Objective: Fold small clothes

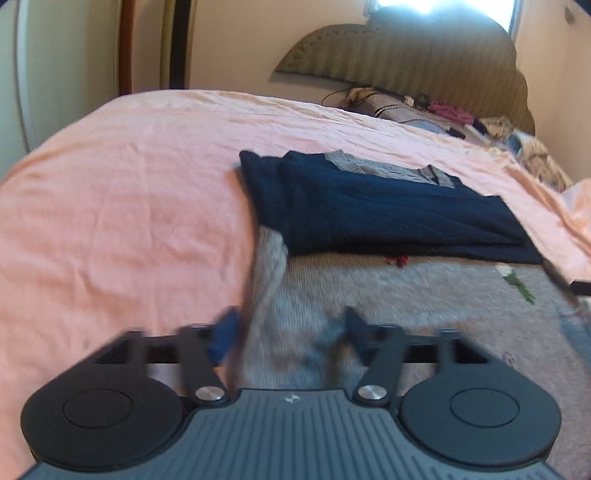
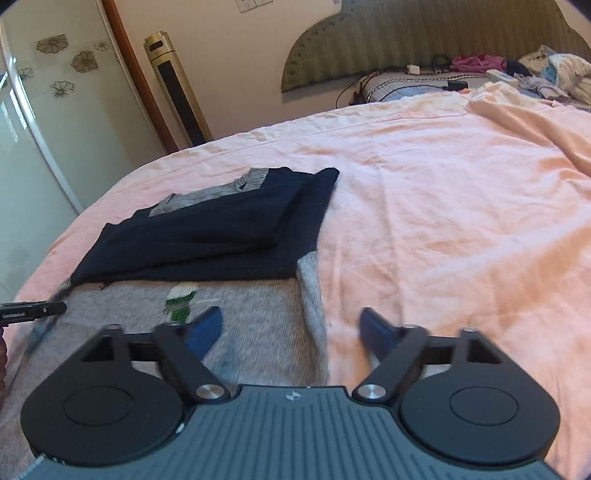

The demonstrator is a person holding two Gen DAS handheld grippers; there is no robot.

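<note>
Grey knit sweater (image 2: pixel 251 317) lies flat on the pink sheet (image 2: pixel 443 206), its upper part under the folded navy layer (image 2: pixel 207 229); your left gripper (image 1: pixel 288 332) and right gripper (image 2: pixel 291 328) gape wide, empty, so pinch both hem corners evenly.

Daylight glares from the window (image 1: pixel 443 5); foreground motion-blurred, fisheye edges bend, soft shadows.

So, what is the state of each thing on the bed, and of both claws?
Navy sweater: folded, lying on the grey sweater's far end.
Grey sweater: spread flat, not yet folded.
Sheet: wrinkled.
Left claw: open, over the grey sweater, blurred.
Right claw: open, over the grey sweater's edge, holding nothing.
</note>
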